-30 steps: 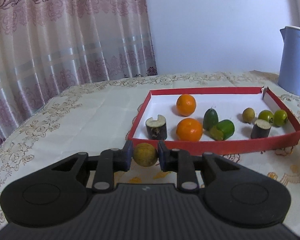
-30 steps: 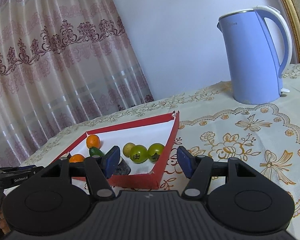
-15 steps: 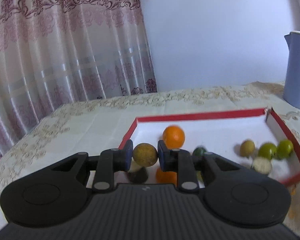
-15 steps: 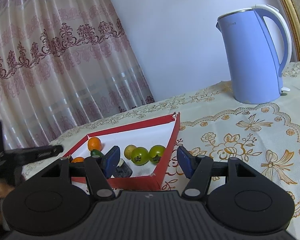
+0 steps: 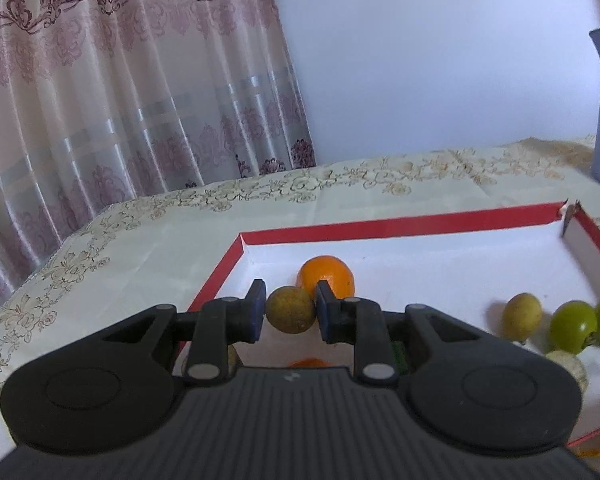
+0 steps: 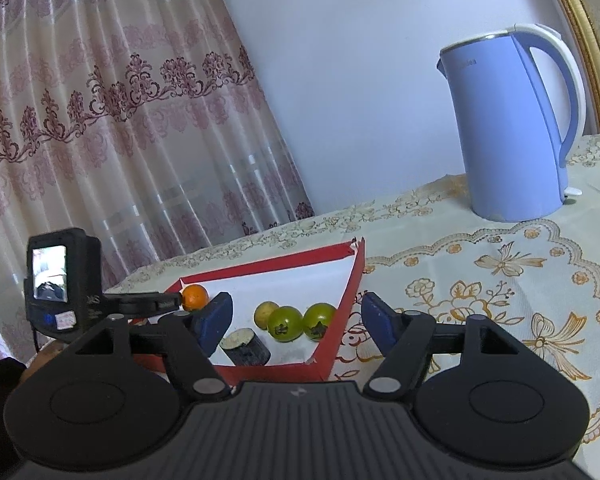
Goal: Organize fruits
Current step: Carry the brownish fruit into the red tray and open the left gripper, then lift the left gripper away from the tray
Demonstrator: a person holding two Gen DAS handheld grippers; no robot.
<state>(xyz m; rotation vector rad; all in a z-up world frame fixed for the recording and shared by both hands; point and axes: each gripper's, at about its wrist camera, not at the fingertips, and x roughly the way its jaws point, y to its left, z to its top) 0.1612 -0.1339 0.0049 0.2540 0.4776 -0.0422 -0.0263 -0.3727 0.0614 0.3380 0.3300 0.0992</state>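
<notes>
Behind the table (image 6: 500,280) a pink curtain (image 5: 120,100) is hanging beside a pale wall, and a blue kettle (image 6: 512,128) is standing on the flowery cloth.

Your left gripper (image 5: 291,311) is squeezing a small brown-yellow fruit (image 5: 290,309) between its blue pads. The fingers are sitting narrow and tight on it. A second ago this fruit was in front of the red tray (image 5: 400,224), over the cloth. Now you are holding it over the white floor of the tray, near the left corner, just in front of an orange (image 5: 327,276). That means the carrying part is nearly done, and I think letting go is coming next.

Your right gripper (image 6: 296,320) is holding nothing. Its jaws have just been opening wider, and no fruit is between them. It is waiting at the near right corner of the tray.

Further out in the tray, a yellow fruit (image 5: 523,315) and two green fruits (image 5: 574,325) are sitting in a row on the right, with a dark cut piece (image 6: 245,345) in front of them. Your fruit looks like the yellow one, so it may be going beside that. I cannot tell how high it is hanging over the tray floor.
</notes>
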